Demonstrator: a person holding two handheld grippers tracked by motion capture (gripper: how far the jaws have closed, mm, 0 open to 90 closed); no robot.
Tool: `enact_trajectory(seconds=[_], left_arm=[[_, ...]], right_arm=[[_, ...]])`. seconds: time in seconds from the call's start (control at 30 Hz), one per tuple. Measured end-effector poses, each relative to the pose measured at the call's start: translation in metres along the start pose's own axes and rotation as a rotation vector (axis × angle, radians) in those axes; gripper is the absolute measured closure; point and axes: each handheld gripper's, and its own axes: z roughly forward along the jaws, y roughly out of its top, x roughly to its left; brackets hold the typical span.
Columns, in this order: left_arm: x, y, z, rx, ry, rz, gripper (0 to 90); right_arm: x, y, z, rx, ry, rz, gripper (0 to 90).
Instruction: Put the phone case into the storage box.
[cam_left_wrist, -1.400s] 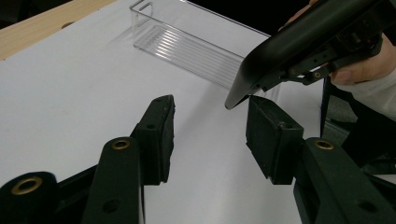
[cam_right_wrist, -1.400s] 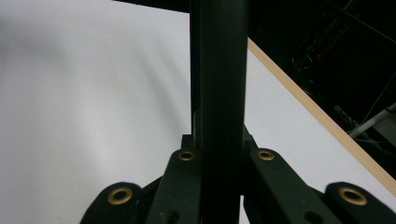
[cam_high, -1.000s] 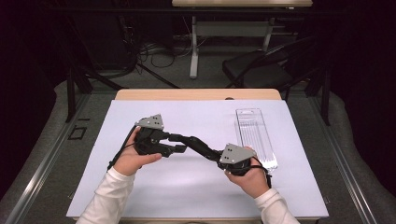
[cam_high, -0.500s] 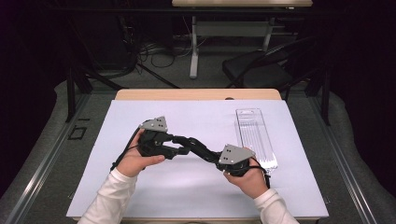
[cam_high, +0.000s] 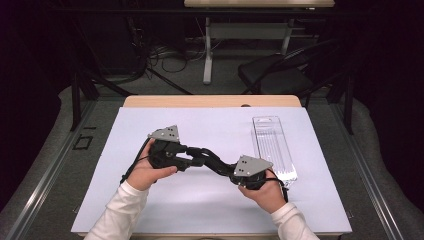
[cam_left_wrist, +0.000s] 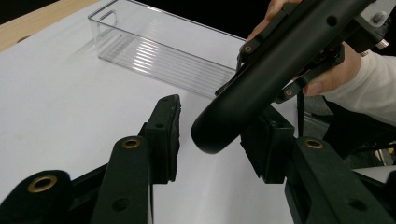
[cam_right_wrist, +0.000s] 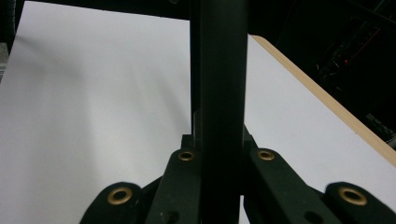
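Over the middle of the white-covered counter, the right hand-held gripper is clamped on one end of a smooth black rounded bar, holding it level and pointing toward the other hand. The bar's free, blunt end sits between the parted jaws of the left hand-held gripper, which stand wide apart and, as far as I can see, not pressing it, which looks like a handover being lined up. A clear ribbed plastic bin lies empty just beside the right hand, perhaps the bar's destination.
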Motion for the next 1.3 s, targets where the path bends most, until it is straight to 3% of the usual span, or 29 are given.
enact_trajectory(seconds=[0.3, 0.8, 1.3], left_arm=[[-0.0008, 0.0000, 0.0009, -0.002, 0.007, 0.009, 57.2], [-0.0036, 0.0011, 0.0001, -0.014, -0.008, 0.051, 65.8], [-0.0024, 0.0002, -0.0009, -0.019, -0.026, 0.035, 71.2]], right_arm=[[0.0009, -0.0001, 0.0011, -0.006, 0.015, 0.007, 87.0], [0.0000, -0.0009, 0.0010, -0.019, 0.028, 0.021, 87.0], [-0.0009, -0.0017, 0.0010, -0.022, 0.037, 0.030, 87.0]])
